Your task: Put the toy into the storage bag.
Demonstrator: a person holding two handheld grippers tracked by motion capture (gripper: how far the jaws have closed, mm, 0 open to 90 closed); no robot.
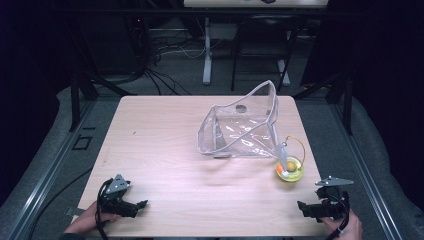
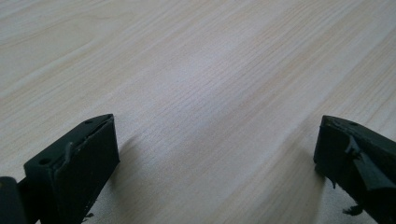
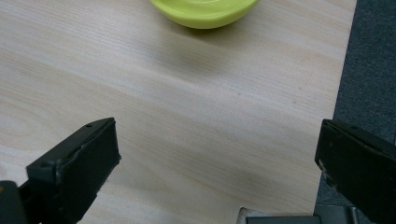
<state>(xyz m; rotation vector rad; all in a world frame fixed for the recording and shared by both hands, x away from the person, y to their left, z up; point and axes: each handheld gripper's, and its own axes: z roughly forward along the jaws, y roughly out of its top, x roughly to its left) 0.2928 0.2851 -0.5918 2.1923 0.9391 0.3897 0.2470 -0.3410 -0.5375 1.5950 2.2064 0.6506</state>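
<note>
A clear plastic bag (image 1: 240, 127) stands open on the light wooden table (image 1: 160, 145), right of centre. Just beyond its right corner sits a small yellow-green dish (image 1: 289, 169) with an orange ball in it and a thin wire loop above; the dish's rim (image 3: 204, 11) appears at the top of the right gripper view. My left gripper (image 1: 141, 205) rests near the front left edge, held by a hand, its jaws wide apart over bare wood (image 2: 215, 154). My right gripper (image 1: 301, 206) sits at the front right corner, jaws open and empty (image 3: 217, 163).
The table's right edge and grey carpet (image 3: 369, 60) lie close beside my right gripper. Black frame posts (image 1: 75, 100) stand at the left and right of the table. Cables and a white desk leg (image 1: 207, 55) are on the floor behind.
</note>
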